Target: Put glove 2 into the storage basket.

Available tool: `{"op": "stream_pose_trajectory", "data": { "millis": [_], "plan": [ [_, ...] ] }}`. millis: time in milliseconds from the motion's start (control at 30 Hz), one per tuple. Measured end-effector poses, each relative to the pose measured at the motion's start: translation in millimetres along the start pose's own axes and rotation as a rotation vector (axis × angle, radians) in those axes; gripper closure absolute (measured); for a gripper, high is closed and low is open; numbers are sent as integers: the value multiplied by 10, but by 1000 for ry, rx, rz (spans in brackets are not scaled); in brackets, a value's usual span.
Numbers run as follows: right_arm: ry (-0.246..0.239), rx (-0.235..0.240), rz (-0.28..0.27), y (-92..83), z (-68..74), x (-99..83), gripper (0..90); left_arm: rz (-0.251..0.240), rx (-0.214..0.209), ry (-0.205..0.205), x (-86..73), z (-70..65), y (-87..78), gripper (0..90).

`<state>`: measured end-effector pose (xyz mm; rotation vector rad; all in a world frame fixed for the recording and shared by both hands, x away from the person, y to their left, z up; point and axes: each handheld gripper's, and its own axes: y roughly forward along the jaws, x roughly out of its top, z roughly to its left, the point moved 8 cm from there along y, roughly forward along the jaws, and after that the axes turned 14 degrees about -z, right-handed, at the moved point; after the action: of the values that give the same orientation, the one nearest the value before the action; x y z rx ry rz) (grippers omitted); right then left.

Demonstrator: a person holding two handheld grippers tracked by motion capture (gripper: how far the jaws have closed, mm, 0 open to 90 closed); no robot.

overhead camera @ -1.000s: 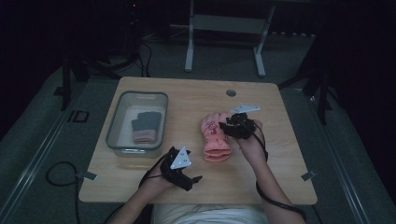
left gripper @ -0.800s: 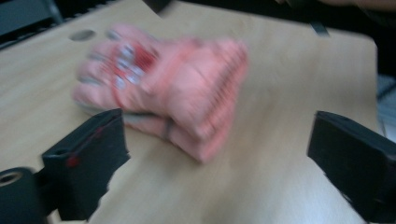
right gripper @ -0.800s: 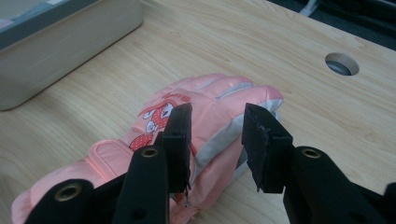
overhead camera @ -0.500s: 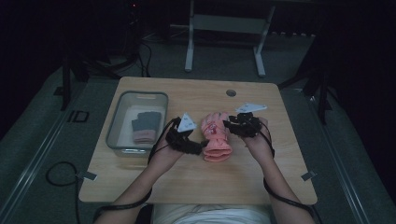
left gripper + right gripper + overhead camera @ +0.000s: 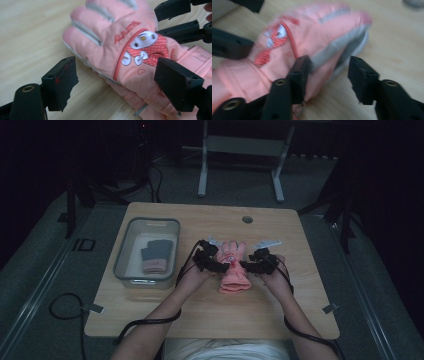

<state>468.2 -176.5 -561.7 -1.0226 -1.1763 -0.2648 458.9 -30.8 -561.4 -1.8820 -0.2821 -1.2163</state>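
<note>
Pink glove [image 5: 234, 267] flat on tabletop [image 5: 310, 315], flanked at mid-board. Risk of snagging one layer only, bunching it. Left hand-held gripper [image 5: 115, 82] just closing, still released, straddling the glove's edge. Right hand-held gripper [image 5: 328, 75] just opening, released, one pad against the side.

A light wooden bench [image 5: 150, 312] with a round hole [image 5: 247, 219] near its far edge. A clear bin [image 5: 123, 261] sits on its left half. A pink glove [image 5: 234, 270] lies flat at the middle.
</note>
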Motion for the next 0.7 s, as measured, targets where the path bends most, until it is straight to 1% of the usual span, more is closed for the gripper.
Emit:
{"op": "stream_pose_trajectory", "data": {
  "millis": [33,67,167,200,233,267,300,333,367,400,433,467,533,567,600,667,700],
  "plan": [
    [0,0,0,0,0,0,483,0,0,0,0,0,0,179],
    [21,7,2,8,-20,-32,472,10,-4,-23,-22,4,34,179],
    [59,25,23,40,-56,-101,434,39,-7,-57,-89,14,136,179],
    [68,31,32,60,-62,-121,435,47,-8,-72,-111,24,165,180],
    [85,44,48,99,-58,-154,434,57,-18,-90,-135,29,195,188],
    [85,44,48,99,-58,-154,434,62,-31,-112,-149,36,215,188],
    [119,60,64,127,-73,-171,436,62,-44,-137,-162,39,238,213],
    [119,60,64,127,-73,-171,436,66,-64,-155,-174,39,257,213],
    [152,83,79,154,-86,-190,438,70,-85,-172,-178,43,267,258],
    [152,83,79,154,-86,-190,438,67,-104,-197,-179,40,284,258],
    [178,95,85,169,-91,-200,461,73,-130,-217,-184,38,292,292],
    [206,123,91,184,-93,-210,495,72,-146,-229,-185,40,302,323],
    [246,170,100,205,-89,-221,570,71,-170,-251,-185,45,314,350],
    [260,198,102,212,-76,-219,658,65,-184,-237,-177,32,308,407],
    [253,216,104,215,-49,-209,683,65,-192,-239,-167,19,302,461],
    [236,204,117,216,-20,-192,743,71,-190,-224,-150,8,291,573],
    [237,196,124,217,-10,-187,769,69,-188,-219,-134,3,286,624]
  ]
}}
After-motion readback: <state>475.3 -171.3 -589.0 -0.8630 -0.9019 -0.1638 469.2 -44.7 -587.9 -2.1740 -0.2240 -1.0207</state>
